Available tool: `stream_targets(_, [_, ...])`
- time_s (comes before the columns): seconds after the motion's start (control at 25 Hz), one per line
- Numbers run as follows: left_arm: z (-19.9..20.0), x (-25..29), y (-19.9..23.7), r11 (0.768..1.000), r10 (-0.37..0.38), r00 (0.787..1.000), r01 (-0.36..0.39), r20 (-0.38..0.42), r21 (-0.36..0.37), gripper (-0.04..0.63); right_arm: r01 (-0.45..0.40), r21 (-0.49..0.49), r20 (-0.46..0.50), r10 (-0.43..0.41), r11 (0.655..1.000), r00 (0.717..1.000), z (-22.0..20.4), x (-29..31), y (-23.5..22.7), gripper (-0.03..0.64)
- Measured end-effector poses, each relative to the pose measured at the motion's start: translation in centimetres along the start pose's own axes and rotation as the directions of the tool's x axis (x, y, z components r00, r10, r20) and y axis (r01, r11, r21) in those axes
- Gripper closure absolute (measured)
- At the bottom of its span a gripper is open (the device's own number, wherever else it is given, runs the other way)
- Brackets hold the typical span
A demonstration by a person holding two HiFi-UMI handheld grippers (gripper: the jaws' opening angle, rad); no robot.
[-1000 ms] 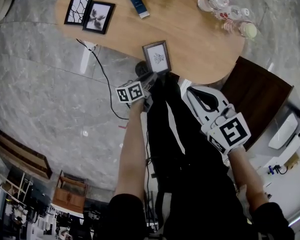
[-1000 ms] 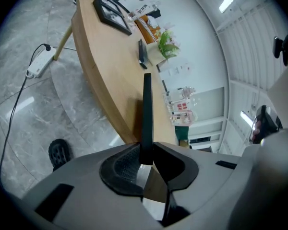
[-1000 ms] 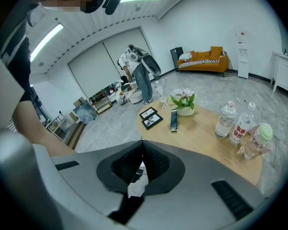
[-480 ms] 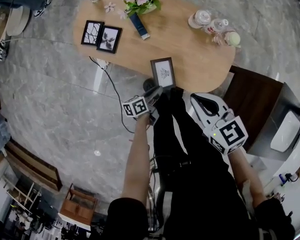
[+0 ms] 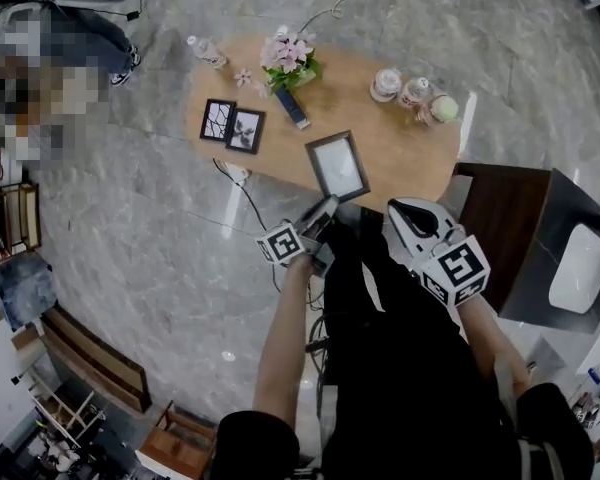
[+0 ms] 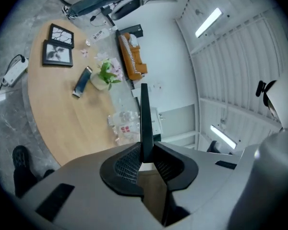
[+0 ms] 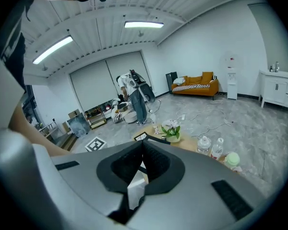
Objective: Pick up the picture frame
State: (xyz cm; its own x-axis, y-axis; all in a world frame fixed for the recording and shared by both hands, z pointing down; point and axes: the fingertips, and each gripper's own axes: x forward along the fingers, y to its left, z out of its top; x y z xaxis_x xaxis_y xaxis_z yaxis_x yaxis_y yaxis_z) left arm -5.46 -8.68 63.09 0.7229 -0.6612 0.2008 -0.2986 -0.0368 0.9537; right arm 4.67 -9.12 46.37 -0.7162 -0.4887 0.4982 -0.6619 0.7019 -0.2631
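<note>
**Hidden or unclear.** In the left gripper view the picture frame [image 6: 144, 119] is seen edge-on as a thin dark strip, so its face is not shown. In the head view its pale pane is visible inside a dark rectangular border, but the print cannot be made out. The frame's lower edge is covered by the left gripper [image 5: 327, 204]. A mosaic patch lies at the head view's 10 o'clock corner. The person's legs are masked by dark clothing.

**Fingers.** The left gripper's fingers [image 6: 127, 164] are clenched on the frame's lower edge, with ribbed black pads pressed against both faces. The frame is held off the desk [image 5: 400, 148], over its near rim, at 12 o'clock from the left gripper. The right gripper [image 5: 408, 211] is held at 3 o'clock from the left. Its fingers [image 7: 156, 164] are closed tip to tip with nothing between them.

**Materials and shapes.** The desk is a rounded slab of light wood on a grey marbled floor [image 5: 130, 248]. Two small black-bordered frames [image 5: 232, 126] lie flat on it at 10 o'clock from the held frame, with pink flowers [image 5: 290, 56] at 11 o'clock and clear plastic bottles [image 5: 402, 86] at 1 o'clock. Both gripper bodies are smooth grey plastic.
</note>
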Motion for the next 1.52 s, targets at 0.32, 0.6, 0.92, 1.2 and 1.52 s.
stream_targets(0.32, [5.6, -0.8, -11.0, 0.995, -0.087, 0.983, 0.094, 0.164, -0.040, 0.517, 0.011, -0.029, 0.120, -0.007, 1.000, 0.993, 5.0, -3.0, -0.4, 0.604])
stream_targets(0.6, [7.5, -2.4, -19.1, 0.982, -0.175, 0.943, 0.188, 0.283, -0.018, 0.517, 0.018, -0.076, 0.205, -0.002, 0.997, 0.979, 8.7, -5.1, -0.3, 0.604])
stream_targets(0.92, [9.4, -5.4, -26.6, 0.964, -0.235, 0.883, 0.265, 0.407, -0.017, 0.517, 0.034, -0.128, 0.278, 0.003, 0.991, 0.960, 13.6, -7.3, -0.8, 0.604])
stream_targets(1.2, [10.0, -6.6, -30.9, 0.953, -0.271, 0.845, 0.302, 0.461, 0.008, 0.517, 0.022, -0.177, 0.318, 0.036, 0.984, 0.947, 16.4, -8.5, -1.3, 0.604])
stream_targets(1.52, [10.5, -8.0, -32.3, 0.952, -0.275, 0.835, 0.307, 0.477, 0.012, 0.517, -0.020, -0.236, 0.302, 0.093, 0.971, 0.949, 17.1, -8.4, 0.9, 0.604])
